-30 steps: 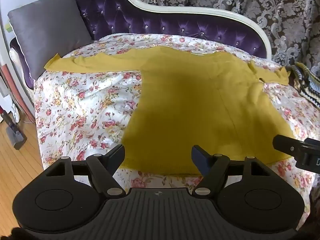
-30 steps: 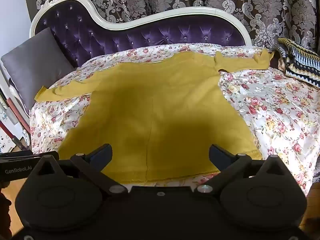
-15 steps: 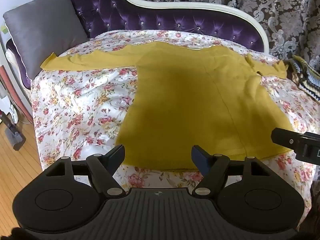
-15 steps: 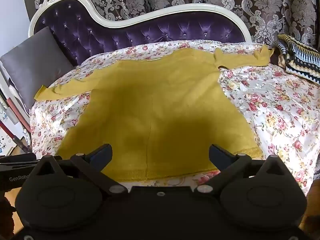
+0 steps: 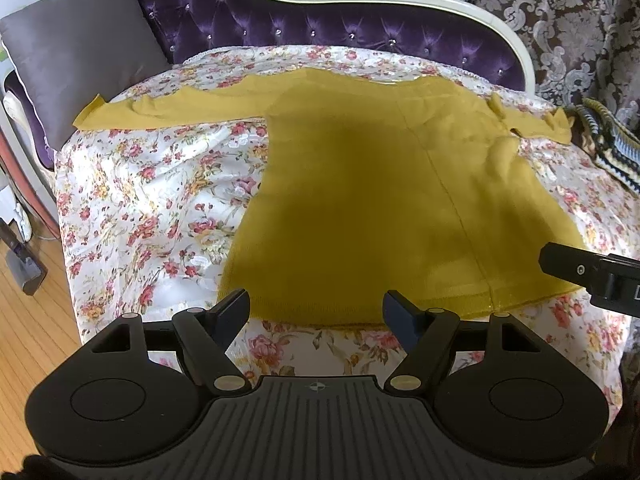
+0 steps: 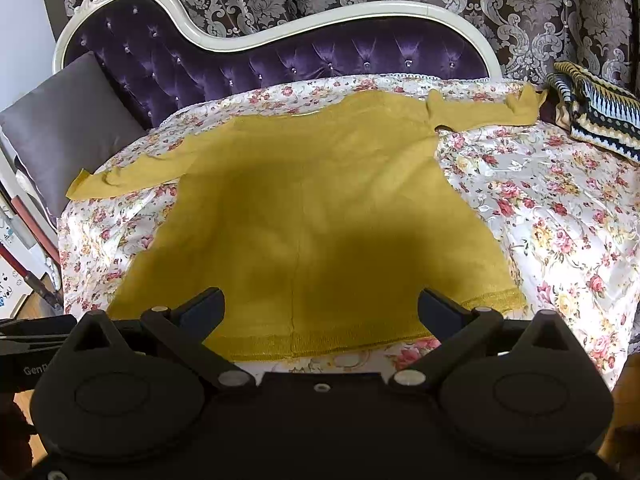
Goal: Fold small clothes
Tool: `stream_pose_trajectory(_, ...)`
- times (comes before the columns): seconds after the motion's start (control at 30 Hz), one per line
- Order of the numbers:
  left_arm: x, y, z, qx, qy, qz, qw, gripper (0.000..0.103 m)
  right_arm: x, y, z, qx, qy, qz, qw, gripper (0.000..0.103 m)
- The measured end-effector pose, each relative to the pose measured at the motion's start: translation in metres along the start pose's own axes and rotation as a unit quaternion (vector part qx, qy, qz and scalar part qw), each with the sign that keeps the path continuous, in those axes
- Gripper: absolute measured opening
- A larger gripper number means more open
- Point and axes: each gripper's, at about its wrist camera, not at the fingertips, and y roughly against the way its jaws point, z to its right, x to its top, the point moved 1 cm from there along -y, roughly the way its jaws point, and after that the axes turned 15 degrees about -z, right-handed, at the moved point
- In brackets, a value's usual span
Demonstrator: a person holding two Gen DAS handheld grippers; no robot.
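Observation:
A mustard-yellow long-sleeved sweater (image 5: 372, 200) lies spread flat on the floral bedspread (image 5: 152, 208), sleeves stretched out left and right, hem nearest me. It also shows in the right wrist view (image 6: 320, 220). My left gripper (image 5: 316, 312) is open and empty, just above the hem's left half. My right gripper (image 6: 320, 312) is open and empty, above the hem's middle. The right gripper's finger (image 5: 576, 270) shows at the right edge of the left wrist view.
A purple tufted headboard (image 6: 280, 64) with a white frame runs along the back. A grey cushion (image 5: 80, 52) leans at the left. A striped knitted blanket (image 6: 596, 116) lies at the right. Wooden floor (image 5: 28, 340) is at the left below the bed edge.
Both grippers have drawn back slightly from the bed, so the sweater sits a little farther off. Both stay open and empty; the sweater has not moved.

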Motion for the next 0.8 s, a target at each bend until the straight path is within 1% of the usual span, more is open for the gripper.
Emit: stream_pose_trajectory(0.8,0.0004,0.0003,-0.0023,0.002,0.001,0.001,1.0000,0.072,0.0016,-0.0030,-0.0027,0.001,0.000,-0.008,1.000,0.102)
